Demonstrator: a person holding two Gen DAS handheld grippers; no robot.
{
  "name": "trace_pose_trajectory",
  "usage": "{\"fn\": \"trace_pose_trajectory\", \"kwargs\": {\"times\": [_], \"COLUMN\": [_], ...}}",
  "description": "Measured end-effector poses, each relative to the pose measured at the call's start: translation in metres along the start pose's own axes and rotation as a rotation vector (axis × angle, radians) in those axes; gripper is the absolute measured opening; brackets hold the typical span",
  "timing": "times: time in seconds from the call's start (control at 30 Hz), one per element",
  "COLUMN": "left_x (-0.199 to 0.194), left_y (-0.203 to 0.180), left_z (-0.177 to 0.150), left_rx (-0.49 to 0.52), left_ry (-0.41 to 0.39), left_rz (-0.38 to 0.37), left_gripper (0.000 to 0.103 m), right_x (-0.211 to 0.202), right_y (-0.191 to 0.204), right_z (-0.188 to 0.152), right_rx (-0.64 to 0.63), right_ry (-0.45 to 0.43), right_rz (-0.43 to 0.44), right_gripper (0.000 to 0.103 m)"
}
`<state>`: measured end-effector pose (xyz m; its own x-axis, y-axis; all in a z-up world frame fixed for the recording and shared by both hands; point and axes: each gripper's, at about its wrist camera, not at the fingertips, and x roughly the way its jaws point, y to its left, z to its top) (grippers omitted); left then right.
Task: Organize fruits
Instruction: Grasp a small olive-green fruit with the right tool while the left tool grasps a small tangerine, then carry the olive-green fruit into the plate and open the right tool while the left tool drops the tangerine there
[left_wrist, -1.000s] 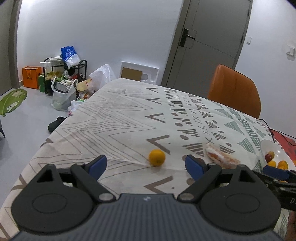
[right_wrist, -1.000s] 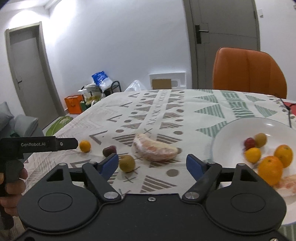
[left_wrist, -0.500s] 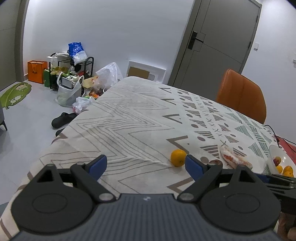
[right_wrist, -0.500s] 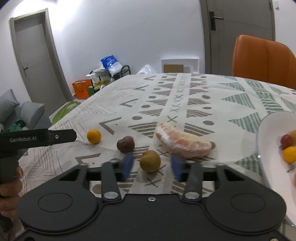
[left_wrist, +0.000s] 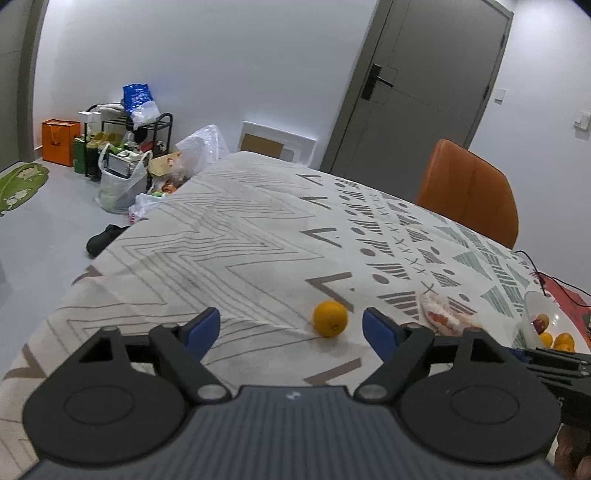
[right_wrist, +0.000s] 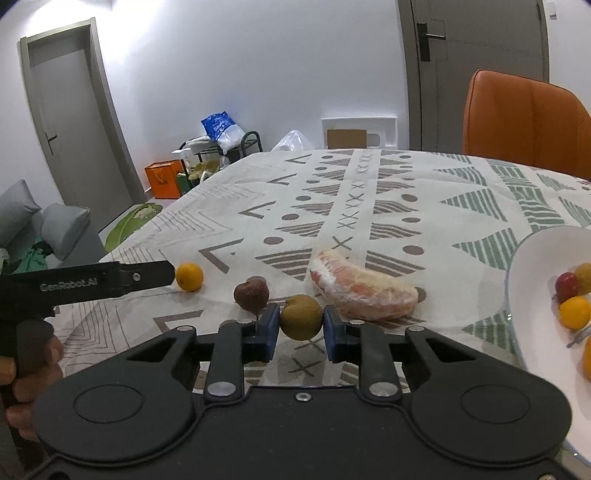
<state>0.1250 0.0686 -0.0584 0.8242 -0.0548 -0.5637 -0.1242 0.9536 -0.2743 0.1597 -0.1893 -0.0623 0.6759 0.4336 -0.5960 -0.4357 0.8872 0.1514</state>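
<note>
My right gripper (right_wrist: 301, 325) is shut on a brown-green round fruit (right_wrist: 301, 316) just above the patterned tablecloth. A dark red fruit (right_wrist: 251, 292) lies just left of it, a small orange (right_wrist: 189, 277) further left, and a wrapped pomelo wedge (right_wrist: 364, 290) to the right. A white plate (right_wrist: 532, 258) at the right holds several small fruits. My left gripper (left_wrist: 291, 328) is open and empty, with the small orange (left_wrist: 330, 318) lying just ahead between its fingers. The pomelo wedge (left_wrist: 443, 314) and the plate (left_wrist: 532, 301) show at its right.
An orange chair (right_wrist: 524, 118) stands at the table's far side. A black cable and a red item (left_wrist: 565, 291) lie near the plate. Bags and a shelf (left_wrist: 125, 155) stand on the floor past the table's left edge.
My right gripper moved forward and closed on the brown-green fruit. My left gripper shifted so the small orange now lies between its open fingers.
</note>
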Motion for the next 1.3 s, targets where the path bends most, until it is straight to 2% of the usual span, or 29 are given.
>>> {"fn": "trace_pose_trajectory", "kwargs": {"times": [0.17, 0.3, 0.4, 0.43, 0.5, 0.53, 0.77, 1.07, 1.3], "left_x": [0.012, 0.020, 0.026, 0.028, 0.031, 0.031, 0.019, 0.002, 0.000], "left_y": [-0.008, -0.017, -0.024, -0.027, -0.033, -0.035, -0.042, -0.074, -0.104], "left_z": [0.001, 0.004, 0.005, 0.004, 0.001, 0.001, 0.003, 0.006, 0.000], "left_rx": [0.002, 0.023, 0.034, 0.048, 0.087, 0.091, 0.071, 0.119, 0.167], "left_ry": [0.016, 0.017, 0.026, 0.028, 0.024, 0.029, 0.008, -0.021, -0.018], "left_rz": [-0.006, 0.000, 0.007, 0.025, 0.058, 0.065, 0.011, -0.028, -0.064], "left_gripper": [0.068, 0.062, 0.053, 0.047, 0.026, 0.022, 0.022, 0.022, 0.022], "right_x": [-0.011, -0.020, -0.026, -0.028, -0.033, -0.036, -0.050, -0.072, -0.089], "right_y": [-0.008, -0.019, -0.029, -0.032, -0.037, -0.040, -0.050, -0.071, -0.091], "right_z": [0.000, -0.002, -0.005, -0.005, -0.007, -0.007, -0.011, -0.019, -0.025], "right_rx": [0.010, 0.032, 0.053, 0.057, 0.067, 0.071, 0.084, 0.139, 0.170], "right_ry": [-0.019, -0.031, -0.037, -0.040, -0.049, -0.053, -0.073, -0.117, -0.150], "right_rz": [-0.018, -0.043, -0.061, -0.066, -0.075, -0.080, -0.118, -0.114, -0.144], "right_gripper": [0.024, 0.024, 0.024, 0.024, 0.024, 0.024, 0.024, 0.024, 0.024]}}
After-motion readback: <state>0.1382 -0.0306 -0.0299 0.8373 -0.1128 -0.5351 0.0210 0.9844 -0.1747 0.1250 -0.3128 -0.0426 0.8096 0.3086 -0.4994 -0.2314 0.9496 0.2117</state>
